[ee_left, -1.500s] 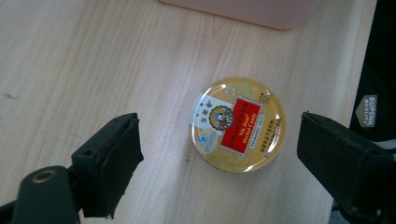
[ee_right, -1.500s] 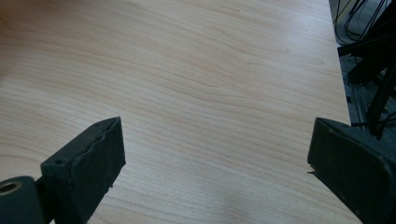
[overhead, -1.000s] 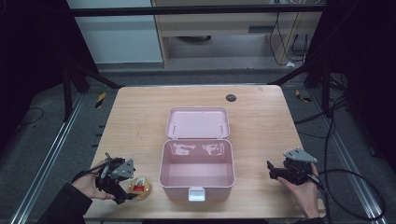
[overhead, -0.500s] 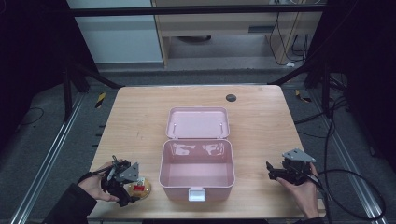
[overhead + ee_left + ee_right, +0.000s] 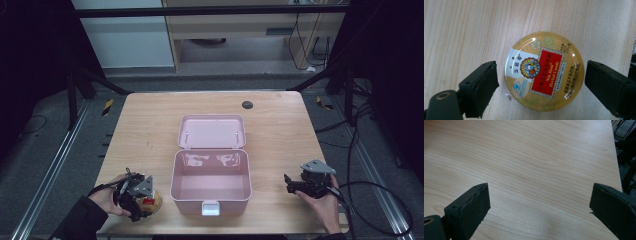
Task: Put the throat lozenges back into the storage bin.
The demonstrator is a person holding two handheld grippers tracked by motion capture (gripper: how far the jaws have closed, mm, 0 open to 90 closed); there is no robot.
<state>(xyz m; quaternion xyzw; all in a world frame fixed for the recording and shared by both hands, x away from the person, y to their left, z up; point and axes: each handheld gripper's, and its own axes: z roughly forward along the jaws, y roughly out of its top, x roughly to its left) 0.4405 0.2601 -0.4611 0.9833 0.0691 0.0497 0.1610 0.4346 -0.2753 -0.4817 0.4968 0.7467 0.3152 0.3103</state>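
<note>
While left gripper is straddling the candy tin, we are reading its jaws as spread, not touching.
Right gripper is idling spread, well apart.

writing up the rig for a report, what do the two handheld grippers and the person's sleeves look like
Both the left gripper and the right gripper are black, each topped by a grey three-cornered plate. Their jaws are thick, blocky black pads with a matte surface; a round hole shows at the base of one jaw in each gripper view. A black cable loops away from the right gripper. The person's left sleeve is dark.
</note>
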